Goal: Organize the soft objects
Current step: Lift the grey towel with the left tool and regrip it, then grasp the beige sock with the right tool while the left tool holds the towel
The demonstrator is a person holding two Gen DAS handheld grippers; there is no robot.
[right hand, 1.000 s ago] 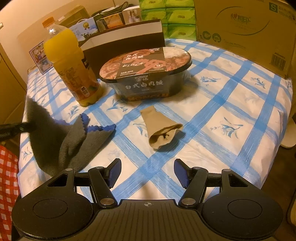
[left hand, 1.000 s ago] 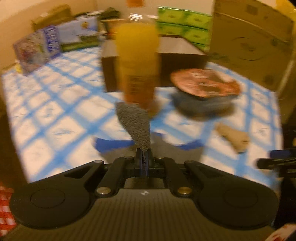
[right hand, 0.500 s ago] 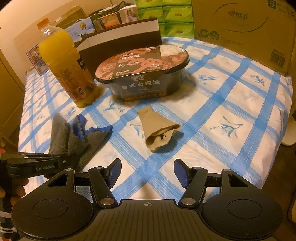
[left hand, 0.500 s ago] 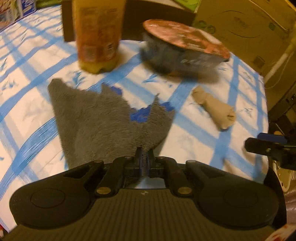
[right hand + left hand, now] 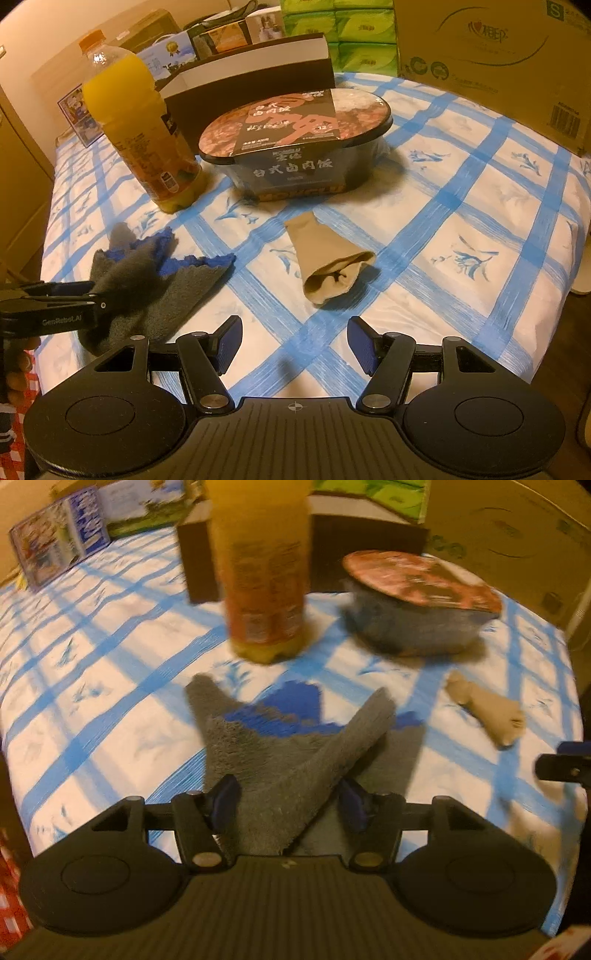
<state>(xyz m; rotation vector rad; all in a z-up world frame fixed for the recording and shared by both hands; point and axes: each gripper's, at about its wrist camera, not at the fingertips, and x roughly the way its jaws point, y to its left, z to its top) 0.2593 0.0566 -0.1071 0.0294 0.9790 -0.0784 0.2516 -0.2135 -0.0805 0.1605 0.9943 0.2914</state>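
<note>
Left gripper (image 5: pixel 288 803) angled down over the grey cloth (image 5: pixel 280 760) on the checked tablecloth (image 5: pixel 461 206); jaws just opened, cloth loose between them. Right gripper (image 5: pixel 295 341) hovered apart, empty, near the beige sock (image 5: pixel 325 266). Left gripper's side read "GenRobot.AI".

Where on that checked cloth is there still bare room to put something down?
The widest bare stretch lies right of the beige sock, running to the cardboard box. A smaller patch sits between sock and grey towel. It is crowded at the back: juice bottle, meal bowl and book.
</note>
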